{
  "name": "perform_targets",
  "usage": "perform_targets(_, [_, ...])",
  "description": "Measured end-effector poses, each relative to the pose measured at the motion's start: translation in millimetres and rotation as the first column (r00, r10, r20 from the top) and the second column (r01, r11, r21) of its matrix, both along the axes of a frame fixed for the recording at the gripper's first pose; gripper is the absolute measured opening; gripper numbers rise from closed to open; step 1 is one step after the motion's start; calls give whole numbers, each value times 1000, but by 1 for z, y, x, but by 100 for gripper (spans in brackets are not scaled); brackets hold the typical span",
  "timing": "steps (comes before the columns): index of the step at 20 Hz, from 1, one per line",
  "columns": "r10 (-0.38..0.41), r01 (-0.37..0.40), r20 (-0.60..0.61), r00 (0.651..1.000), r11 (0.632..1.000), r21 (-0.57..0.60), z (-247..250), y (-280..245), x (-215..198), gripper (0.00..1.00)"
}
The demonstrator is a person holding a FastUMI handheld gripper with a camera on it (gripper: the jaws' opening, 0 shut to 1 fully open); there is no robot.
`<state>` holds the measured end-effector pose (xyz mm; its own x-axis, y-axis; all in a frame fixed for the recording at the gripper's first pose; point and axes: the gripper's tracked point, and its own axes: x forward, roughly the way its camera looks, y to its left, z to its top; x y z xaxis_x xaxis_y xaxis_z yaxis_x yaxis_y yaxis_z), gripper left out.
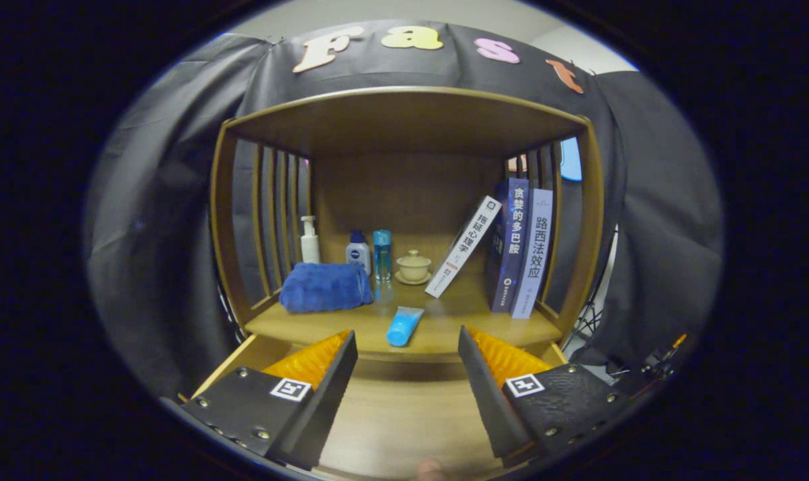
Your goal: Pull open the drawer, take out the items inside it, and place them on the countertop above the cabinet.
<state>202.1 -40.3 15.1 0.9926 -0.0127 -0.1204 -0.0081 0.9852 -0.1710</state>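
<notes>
hand-held gripper [407, 347]: fingers spread wide, nothing between them | drawer [404, 414]: pulled open below the fingers, wooden bottom bare | blue tube [403, 326]: on the tabletop [444, 331] just ahead, between the fingers | blue towel [325, 286], bottles, lidded cup [413, 266], books: further beyond

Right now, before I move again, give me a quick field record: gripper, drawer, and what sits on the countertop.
gripper: gripper open, nothing between the fingers, over the drawer
drawer: drawer pulled open below the fingers; the visible floor looks bare
countertop front: blue tube lying near the edge, just ahead of the fingers
countertop left: blue towel, pump bottle behind it
countertop middle: two blue bottles, lidded cup
countertop right: leaning book, two upright books
</notes>
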Motion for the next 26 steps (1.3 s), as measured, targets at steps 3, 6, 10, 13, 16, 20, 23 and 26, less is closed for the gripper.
perform_targets(3, [-3, 3, 12, 1000, 999, 49, -14, 2, -35, 91])
perform_targets(6, [-35, 30, 48, 998, 994, 101, -16, 0, -69, 90])
perform_targets(10, [-57, 47, 95, 994, 993, 110, -25, 0, -111, 90])
perform_targets(13, [-107, 97, 139, 984, 992, 77, -40, -8, -144, 90])
perform_targets(16, [-143, 132, 155, 978, 988, 78, -65, -7, -170, 90])
perform_targets(20, [-158, 150, 149, 976, 987, 60, -90, -13, -181, 90])
perform_targets(23, [-136, 128, 122, 983, 990, 67, -105, -8, -178, 90])
perform_targets(26, [-95, 94, 122, 988, 995, 15, -116, 1, -172, 91])
